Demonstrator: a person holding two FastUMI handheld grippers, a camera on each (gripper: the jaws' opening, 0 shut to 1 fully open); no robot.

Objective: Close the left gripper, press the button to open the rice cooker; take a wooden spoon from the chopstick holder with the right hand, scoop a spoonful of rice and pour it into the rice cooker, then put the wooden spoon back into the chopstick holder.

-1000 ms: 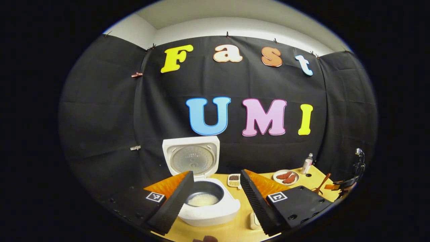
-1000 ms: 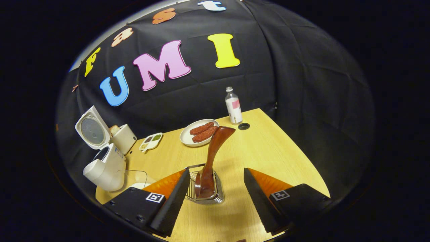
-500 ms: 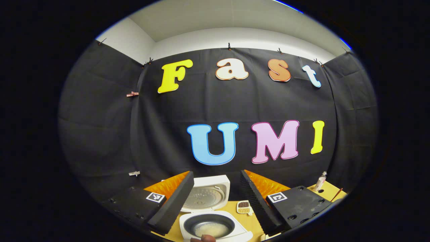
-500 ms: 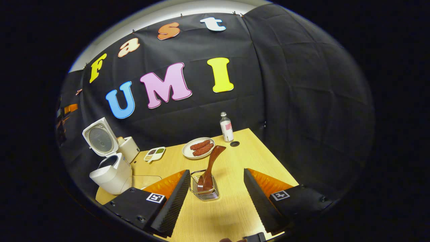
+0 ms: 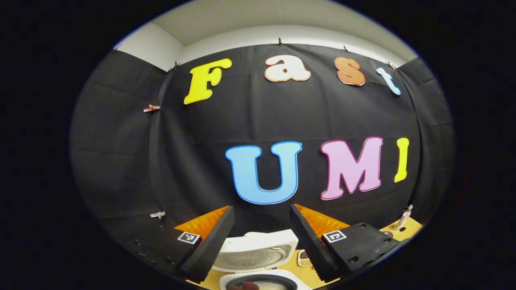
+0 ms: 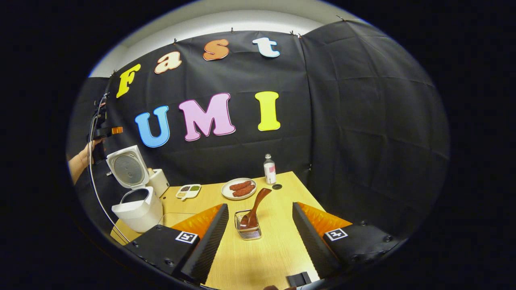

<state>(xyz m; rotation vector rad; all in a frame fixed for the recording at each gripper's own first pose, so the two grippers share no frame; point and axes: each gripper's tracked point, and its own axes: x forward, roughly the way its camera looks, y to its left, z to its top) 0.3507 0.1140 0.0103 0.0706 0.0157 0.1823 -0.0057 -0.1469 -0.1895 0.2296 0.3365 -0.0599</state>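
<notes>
Right gripper [image 6: 258, 237]: our fingers are wide apart, holding nothing.
Wooden spoon [image 6: 254, 208]: just past our right gripper, it stands in the chopstick holder [image 6: 247, 230]. We think it is light, stiff and smooth; we'd grab its thin handle.
Rice cooker [image 6: 135, 197]: far left of the holder, lid up.
Left gripper [image 5: 260, 241]: fingers apart, above the rice cooker.

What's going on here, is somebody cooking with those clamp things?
A person holds a gripper in each hand. The rice cooker stands open with rice in its pot. The wooden spoon sits in the chopstick holder on the table. The right gripper is open and apart from the holder, gripping nothing. The left gripper is open too, above the cooker.
</notes>
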